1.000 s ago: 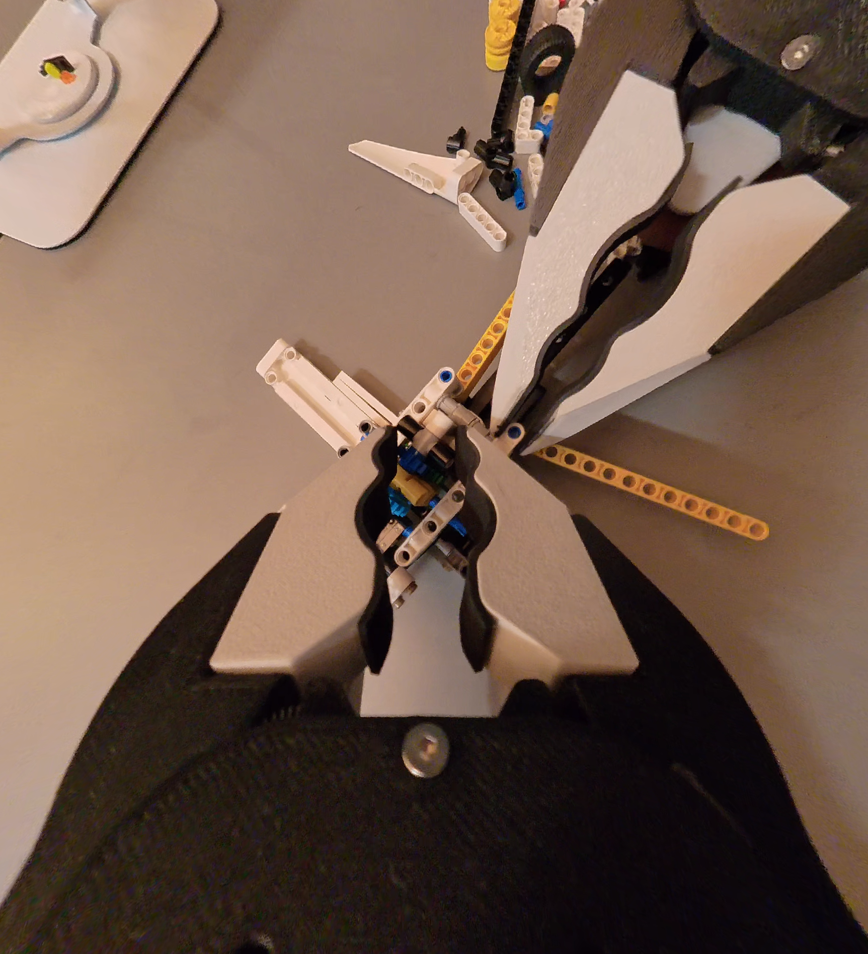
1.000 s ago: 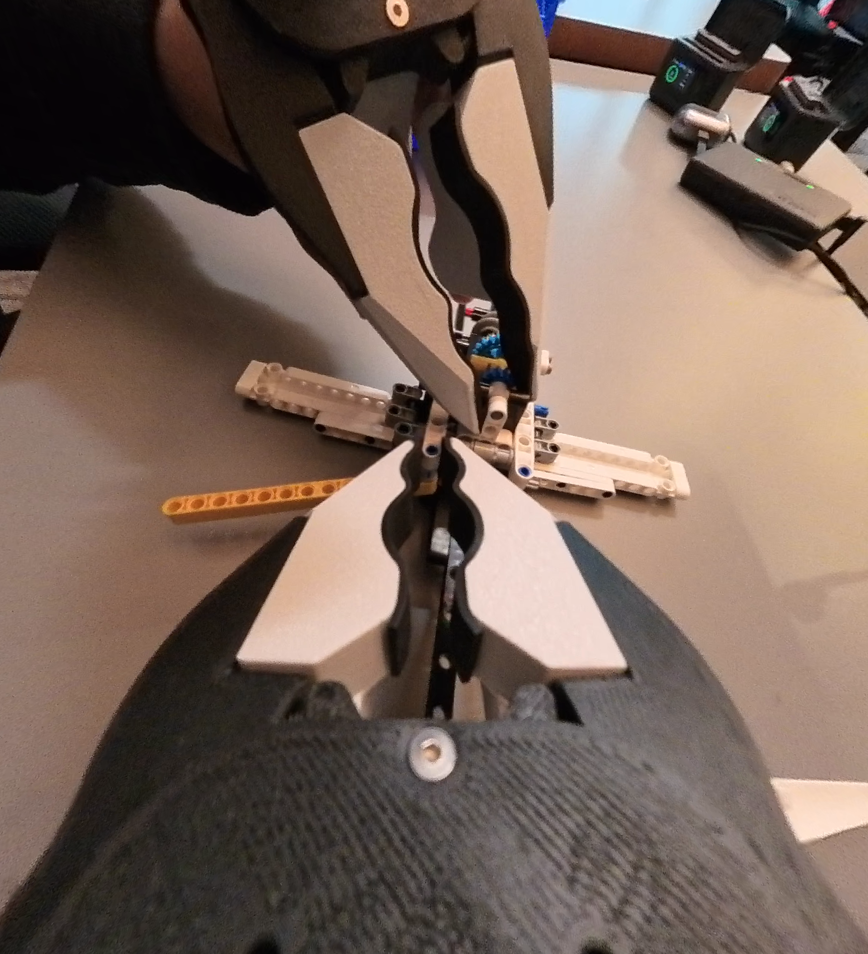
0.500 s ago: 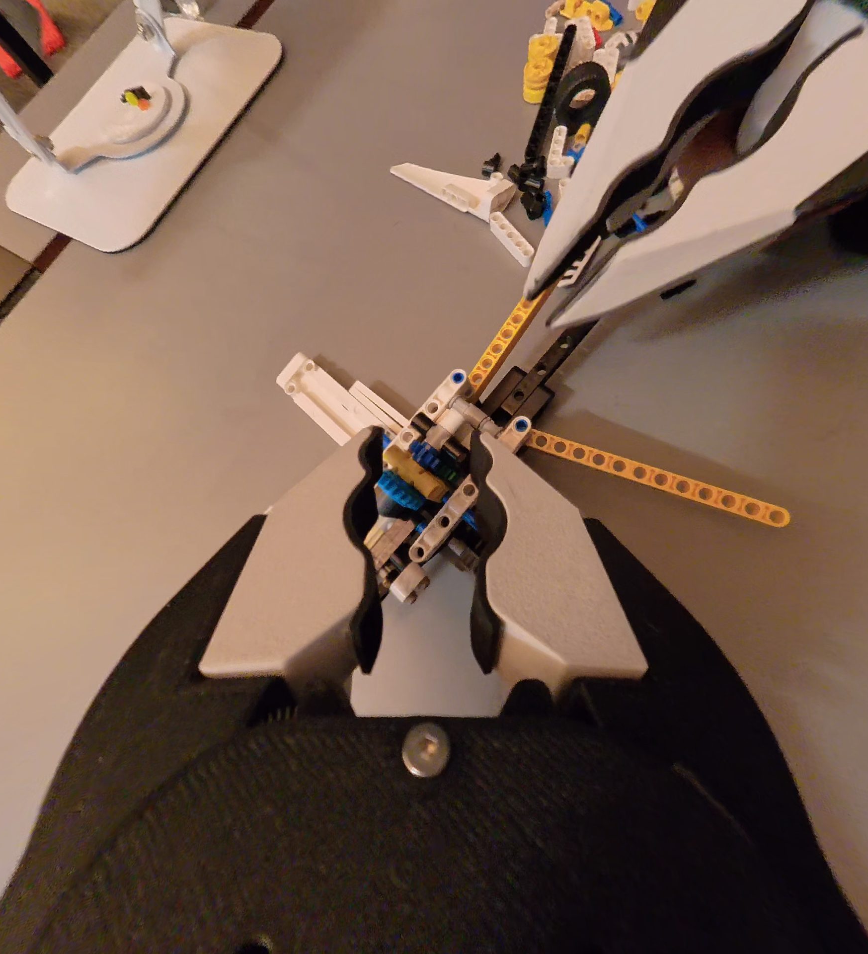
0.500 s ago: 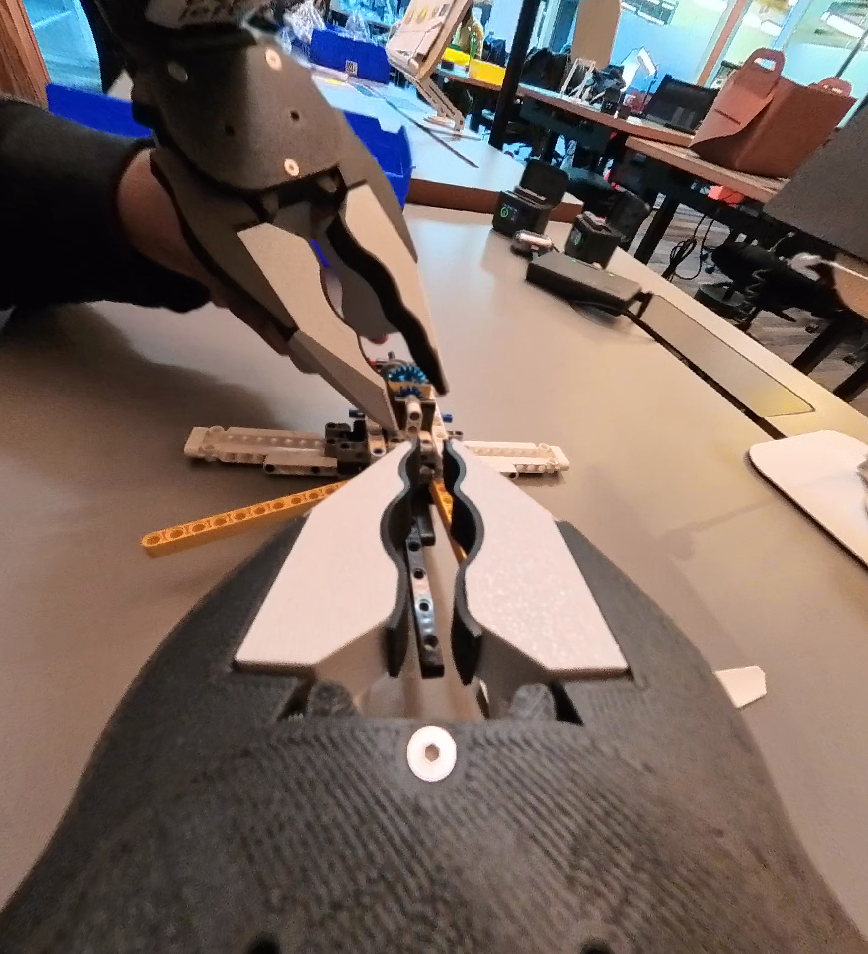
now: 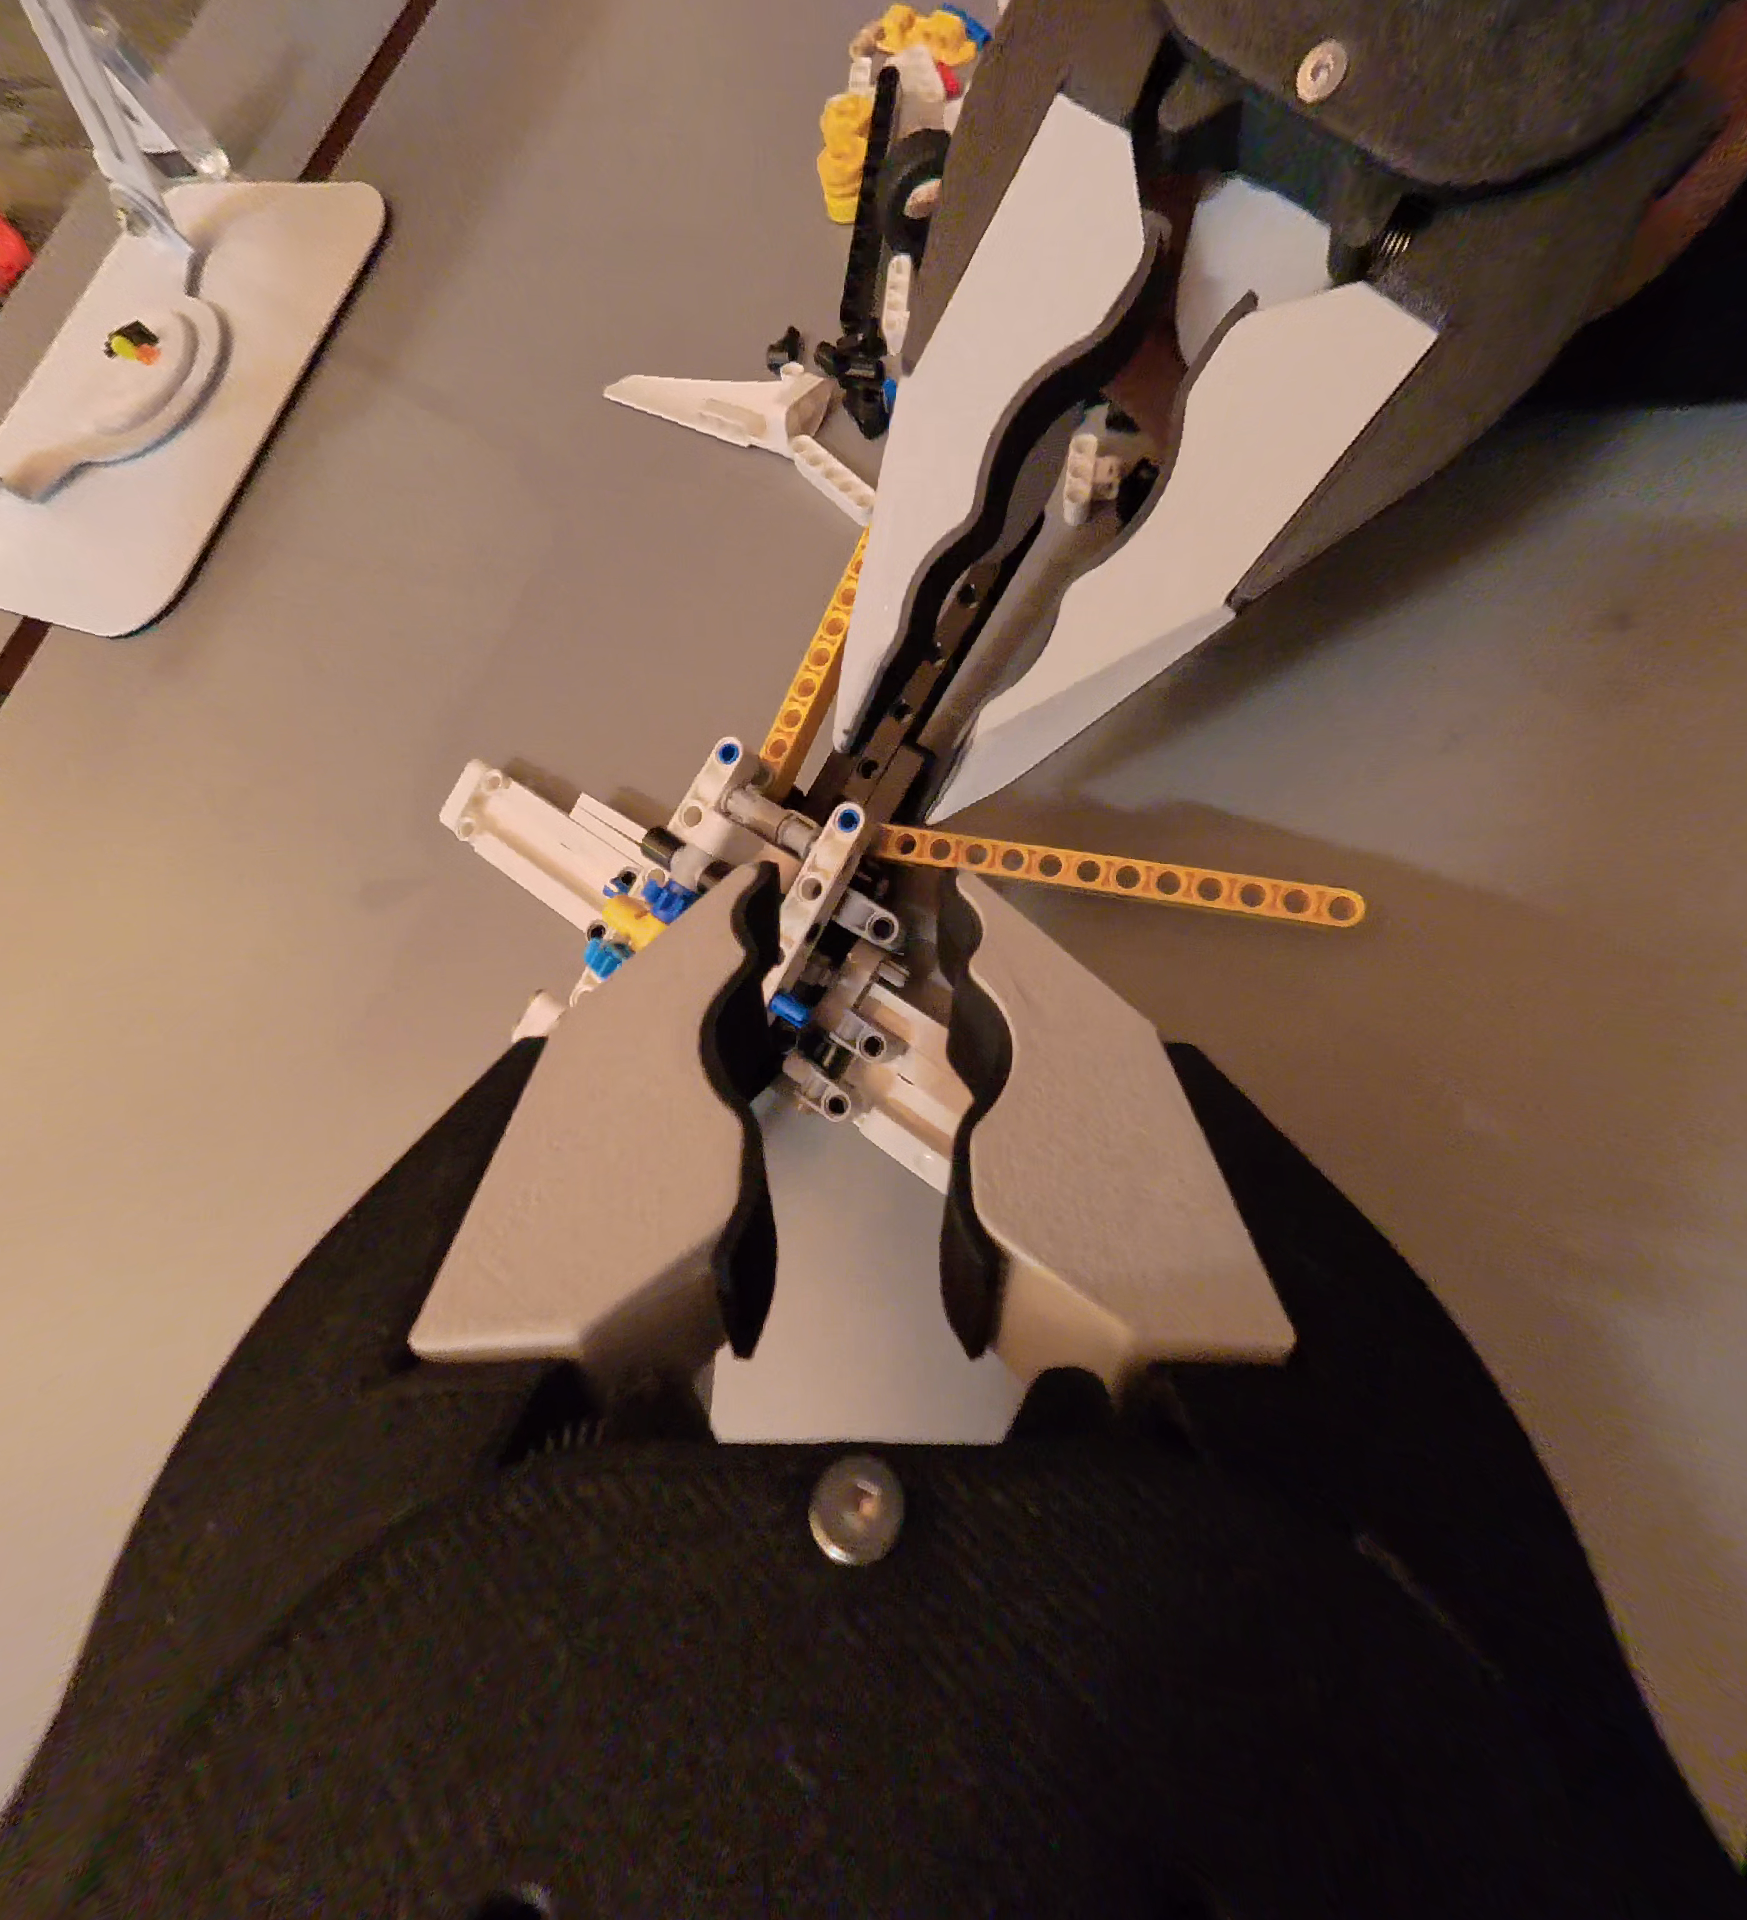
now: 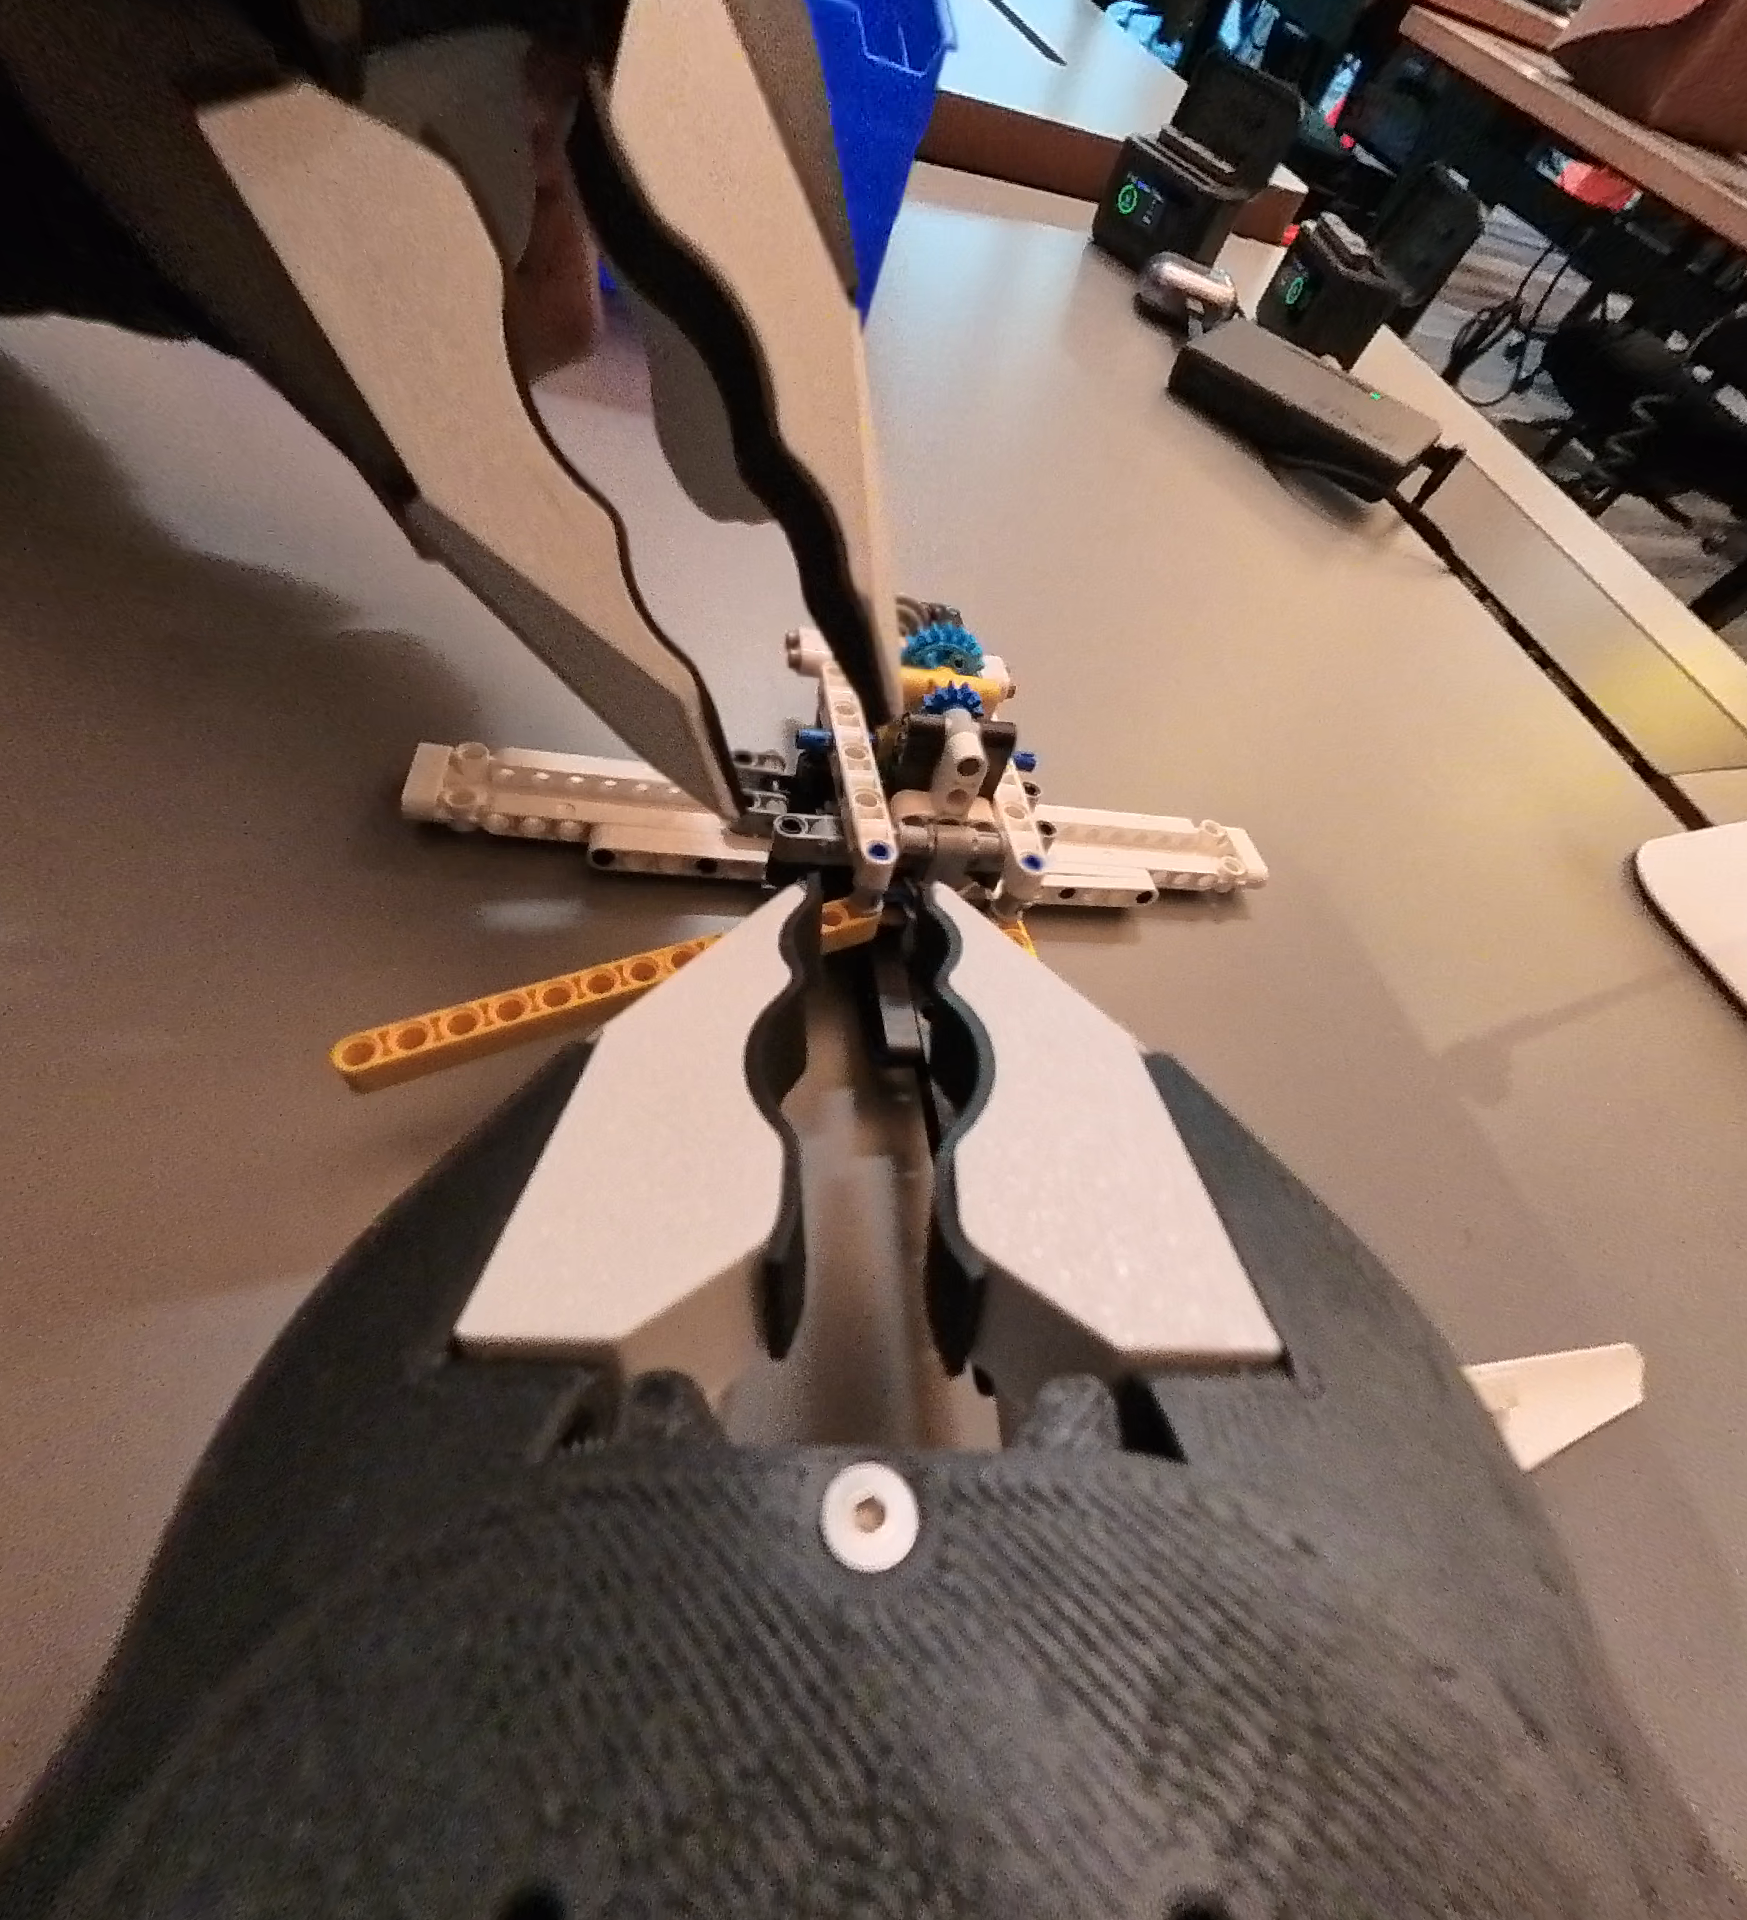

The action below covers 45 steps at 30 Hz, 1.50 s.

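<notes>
the white brick model (image 6: 962,800) sits mid-table with a black beam (image 5: 900,717) run into its core. the right gripper (image 6: 874,914) is slack around that beam, pads apart. the left gripper (image 5: 853,904) straddles the frame, open; a nudge could tip it.

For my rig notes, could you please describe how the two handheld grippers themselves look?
Both look alike: the left gripper and right gripper each have two light grey wedge-shaped fingers lined with wavy black pads, on a black textured body with a silver screw; the right's screw fitting is white.
</notes>
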Available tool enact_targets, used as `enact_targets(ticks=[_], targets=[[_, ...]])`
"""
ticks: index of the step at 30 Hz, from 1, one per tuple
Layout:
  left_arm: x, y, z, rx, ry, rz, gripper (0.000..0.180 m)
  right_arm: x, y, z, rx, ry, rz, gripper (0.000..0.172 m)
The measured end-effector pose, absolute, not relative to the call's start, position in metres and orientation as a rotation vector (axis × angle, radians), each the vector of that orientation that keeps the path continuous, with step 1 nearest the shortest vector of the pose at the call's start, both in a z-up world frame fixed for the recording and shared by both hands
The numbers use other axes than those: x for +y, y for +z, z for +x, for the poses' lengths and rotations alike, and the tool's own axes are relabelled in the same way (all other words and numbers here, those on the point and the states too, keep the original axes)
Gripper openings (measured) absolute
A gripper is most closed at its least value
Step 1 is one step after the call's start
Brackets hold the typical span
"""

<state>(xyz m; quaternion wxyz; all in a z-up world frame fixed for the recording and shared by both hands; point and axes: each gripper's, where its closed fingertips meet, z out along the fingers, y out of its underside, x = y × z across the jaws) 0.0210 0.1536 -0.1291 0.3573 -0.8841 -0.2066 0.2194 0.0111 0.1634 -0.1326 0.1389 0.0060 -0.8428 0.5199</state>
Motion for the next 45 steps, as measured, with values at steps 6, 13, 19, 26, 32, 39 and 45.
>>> enact_targets(ticks=[6,13,19,26,32,39,45], targets=[[0.161,-0.132,0.014,-0.480,0.619,-2.329,0.024,0.161,-0.136,0.013,-2.471,1.514,-0.110,0.016],[0.160,-0.146,0.006,-0.440,0.719,-2.415,0.020,0.155,-0.151,0.015,-2.529,1.400,-0.168,0.032],[0.158,-0.145,0.003,-0.452,0.728,-2.415,0.015,0.155,-0.152,0.016,-2.567,1.414,-0.202,0.027],[0.157,-0.144,0.002,-0.442,0.877,-2.447,0.010,0.156,-0.152,0.011,-2.595,1.431,-0.358,0.019],[0.160,-0.142,0.003,-0.606,0.740,-2.462,0.010,0.158,-0.153,0.004,-2.565,1.372,-0.419,0.011],[0.160,-0.142,0.001,-0.664,0.708,-2.424,0.008,0.159,-0.155,-0.002,-2.546,1.296,-0.443,0.008],[0.159,-0.141,0.000,-0.701,0.678,-2.391,0.007,0.159,-0.156,-0.003,-2.531,1.253,-0.428,0.009]])
